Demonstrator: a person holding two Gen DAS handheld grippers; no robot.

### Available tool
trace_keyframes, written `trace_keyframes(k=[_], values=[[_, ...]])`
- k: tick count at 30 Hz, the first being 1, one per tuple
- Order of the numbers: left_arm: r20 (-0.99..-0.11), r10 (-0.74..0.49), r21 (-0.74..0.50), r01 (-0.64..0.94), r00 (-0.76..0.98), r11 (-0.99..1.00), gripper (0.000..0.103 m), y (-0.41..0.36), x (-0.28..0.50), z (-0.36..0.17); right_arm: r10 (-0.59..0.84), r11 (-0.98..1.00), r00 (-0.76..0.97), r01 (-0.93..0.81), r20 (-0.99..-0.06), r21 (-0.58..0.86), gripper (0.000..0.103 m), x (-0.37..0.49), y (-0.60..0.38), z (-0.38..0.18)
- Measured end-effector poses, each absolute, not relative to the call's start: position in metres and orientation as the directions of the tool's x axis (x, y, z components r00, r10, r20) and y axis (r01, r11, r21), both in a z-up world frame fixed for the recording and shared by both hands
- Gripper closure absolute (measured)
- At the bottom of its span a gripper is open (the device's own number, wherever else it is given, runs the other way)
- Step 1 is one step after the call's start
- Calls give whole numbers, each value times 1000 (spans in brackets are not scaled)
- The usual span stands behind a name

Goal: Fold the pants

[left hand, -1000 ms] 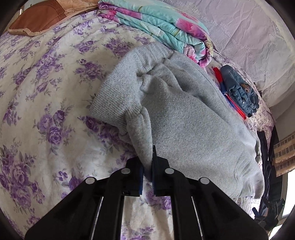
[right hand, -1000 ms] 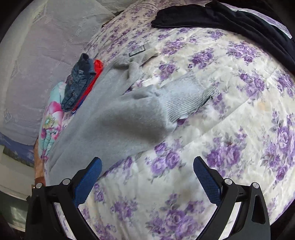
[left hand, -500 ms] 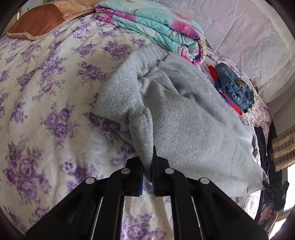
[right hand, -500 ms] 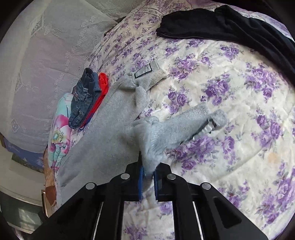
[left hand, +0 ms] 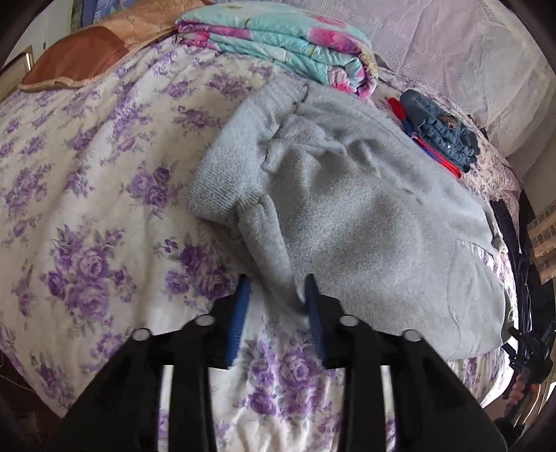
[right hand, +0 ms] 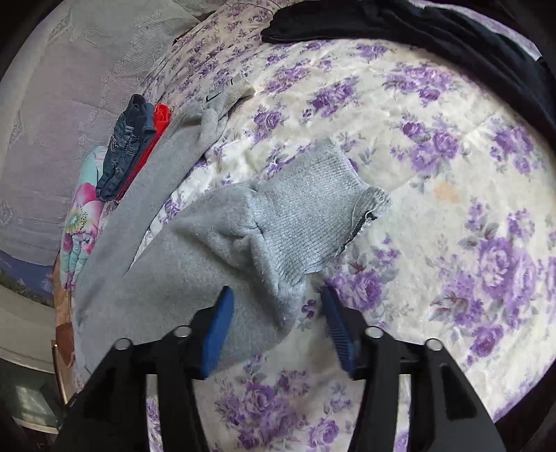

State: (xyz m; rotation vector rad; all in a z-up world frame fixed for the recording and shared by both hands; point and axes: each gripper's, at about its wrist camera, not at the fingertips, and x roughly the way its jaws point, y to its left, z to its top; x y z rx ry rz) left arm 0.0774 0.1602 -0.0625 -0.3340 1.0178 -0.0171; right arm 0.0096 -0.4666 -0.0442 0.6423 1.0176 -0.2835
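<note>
Grey fleece pants [left hand: 354,215] lie on the purple-flowered bedspread [left hand: 76,194]. In the left wrist view a ribbed cuff [left hand: 222,180] is folded back and a fold of the leg hangs between my left gripper's [left hand: 276,295] parted blue pads. The left gripper is open, the cloth loose between its fingers. In the right wrist view the other leg [right hand: 180,271] ends in a ribbed cuff [right hand: 312,215] lying flat. My right gripper [right hand: 274,306] is open, with the leg's edge between its pads.
A folded turquoise and pink quilt [left hand: 285,45] and a brown pillow [left hand: 76,59] lie beyond the pants. Folded jeans on red cloth [left hand: 441,135] sit near the white headboard cover. A black garment [right hand: 434,31] lies at the bed's far side.
Both grippers, shut on the pants half a second ago, have opened and let the cloth go. The right gripper was open a second ago, closed on the leg, then opened.
</note>
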Motion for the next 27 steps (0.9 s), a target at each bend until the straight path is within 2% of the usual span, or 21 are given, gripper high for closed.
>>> trace_keyframes(k=[1, 4, 6, 9, 14, 18, 21, 24, 27], values=[[-815, -146, -270, -143, 561, 952, 48, 165, 69, -52, -23, 804, 513, 519, -858, 288, 32, 1, -462, -32], [-781, -68, -216, -166, 621, 962, 47, 176, 52, -25, -324, 786, 512, 613, -795, 75, 29, -25, -451, 2], [-759, -89, -232, -141, 645, 963, 47, 180, 53, -11, -380, 800, 561, 598, -735, 44, 28, -30, -439, 20], [-768, -120, -225, -90, 629, 970, 47, 171, 73, -4, -245, 894, 645, 438, -724, 88, 27, -10, -413, 32], [-798, -251, -257, 67, 547, 964, 46, 120, 113, -30, -14, 989, 643, 120, -766, 82, 27, 55, -321, 31], [-898, -173, -163, 58, 404, 985, 46, 92, 145, -91, 141, 984, 590, -169, -795, 49, 25, 115, -238, 30], [-876, -158, -138, 77, 455, 987, 44, 90, 136, -94, 164, 954, 543, -299, -824, -7, 24, 170, -187, 29], [-879, -182, -160, 89, 440, 983, 44, 95, 131, -92, 134, 921, 550, -377, -824, -102, 24, 231, -146, 26], [-889, -209, -177, 115, 408, 978, 46, 105, 126, -77, 179, 851, 499, -511, -848, -121, 22, 288, -115, 8]])
